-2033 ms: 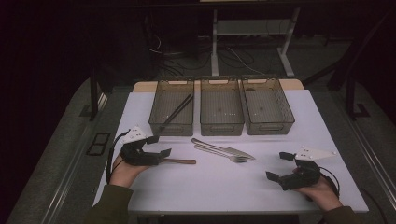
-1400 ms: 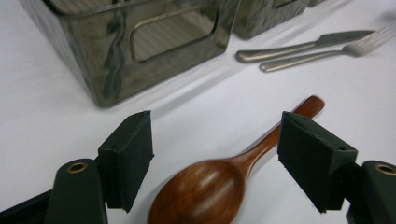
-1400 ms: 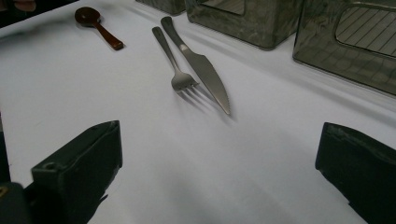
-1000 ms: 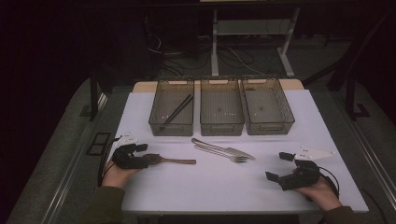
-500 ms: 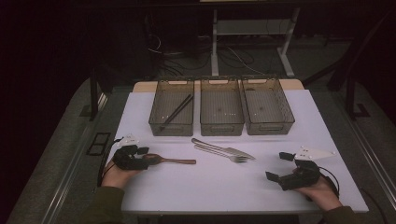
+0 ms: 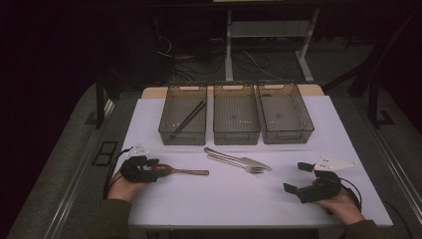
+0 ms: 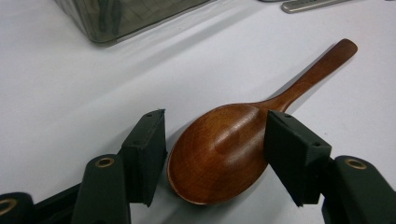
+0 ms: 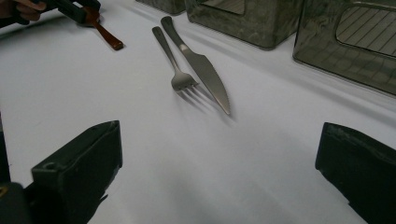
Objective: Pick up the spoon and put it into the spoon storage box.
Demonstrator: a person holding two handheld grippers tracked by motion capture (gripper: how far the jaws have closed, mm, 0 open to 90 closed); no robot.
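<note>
Spoon (image 7: 219, 154) lies on the white table (image 6: 224, 199), bowl between the left gripper (image 7: 215, 154) jaws, which have just been closing; one pad touches, the other stands just clear. Right of the spoon, the right gripper (image 6: 298, 180) rests unclenched. Beyond the spoon lie fork (image 6: 234, 162) and knife (image 6: 239, 158), then three trays (image 6: 236, 137).

Reddish-brown wooden spoon (image 7: 219, 151); silver fork (image 8: 175, 65) and knife (image 8: 201, 65); white table (image 6: 239, 199); smoky grey bins (image 6: 236, 114)
</note>
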